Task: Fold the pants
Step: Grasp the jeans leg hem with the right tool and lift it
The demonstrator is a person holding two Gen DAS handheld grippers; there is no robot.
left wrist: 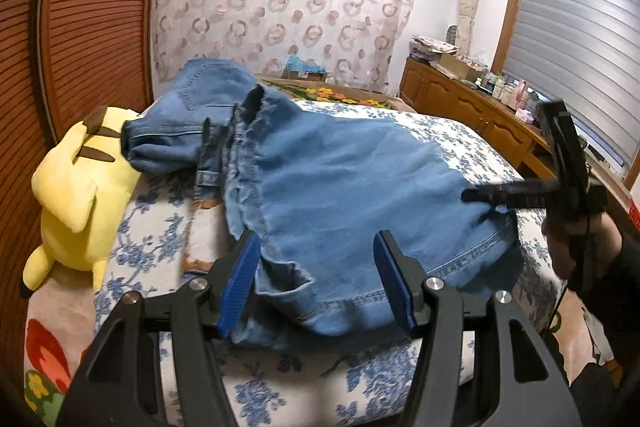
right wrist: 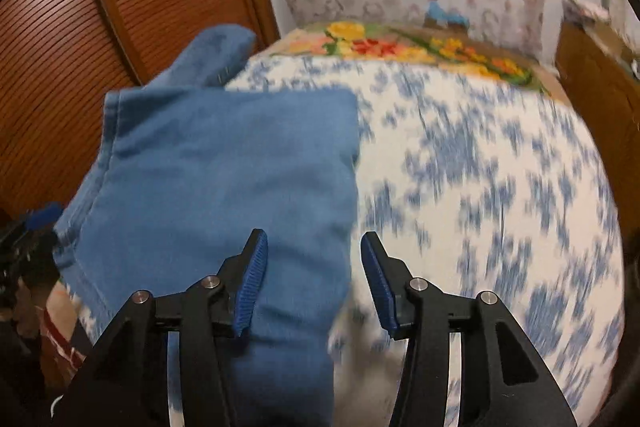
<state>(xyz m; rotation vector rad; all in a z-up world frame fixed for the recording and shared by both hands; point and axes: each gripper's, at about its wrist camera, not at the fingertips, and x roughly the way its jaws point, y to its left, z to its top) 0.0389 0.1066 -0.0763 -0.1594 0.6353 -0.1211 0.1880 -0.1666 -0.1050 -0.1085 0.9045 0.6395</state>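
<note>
Blue denim pants lie on the bed, folded over, with the waist end bunched at the far left and a stitched hem near me. My left gripper is open, its blue pads on either side of the near hem edge. My right gripper is open above the right edge of the pants; this view is motion-blurred. The right gripper also shows in the left wrist view, at the right hem corner, held by a hand.
The bed has a white cover with blue flowers and a floral blanket at the far end. A yellow plush toy lies at the left edge. A slatted wooden door stands left; a wooden dresser stands right.
</note>
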